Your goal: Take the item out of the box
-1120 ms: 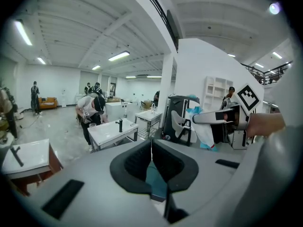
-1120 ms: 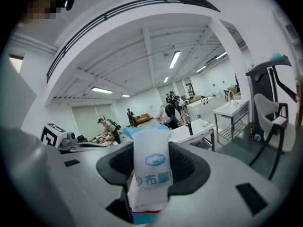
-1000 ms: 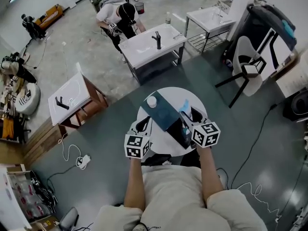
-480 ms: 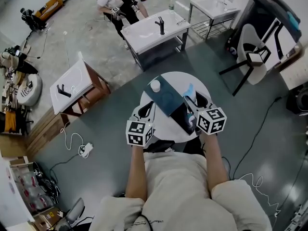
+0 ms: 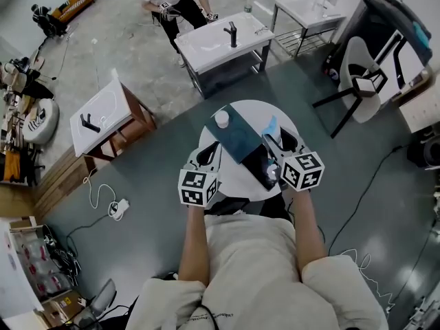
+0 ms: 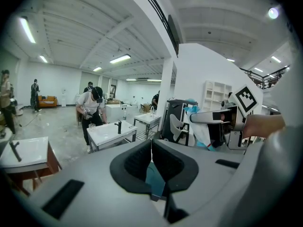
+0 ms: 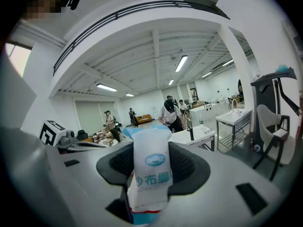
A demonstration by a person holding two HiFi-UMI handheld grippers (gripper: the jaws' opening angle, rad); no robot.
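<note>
A dark box (image 5: pixel 256 169) with a teal lid (image 5: pixel 237 135) folded open lies on the round white table (image 5: pixel 237 183). My right gripper (image 5: pixel 275 143) (image 7: pixel 151 161) is shut on a white and blue packet (image 5: pixel 270 128) (image 7: pixel 150 170), held upright above the box's right side. The packet (image 6: pixel 202 129) also shows at the right of the left gripper view. My left gripper (image 5: pixel 206 158) (image 6: pixel 152 167) is at the box's left edge. Its jaws are together on a thin teal sheet (image 6: pixel 154 181), apparently the lid's edge. A small white round item (image 5: pixel 221 119) sits at the lid's far corner.
Beyond the table stand white sink units (image 5: pixel 220 43) (image 5: pixel 96 119) and a person at the far one. A black-framed chair (image 5: pixel 361 88) is at the right. Cables (image 5: pixel 103 212) lie on the grey floor at the left.
The head view has shifted slightly. Both grippers keep nearly the same places at the box, and the packet stays in the right one.
</note>
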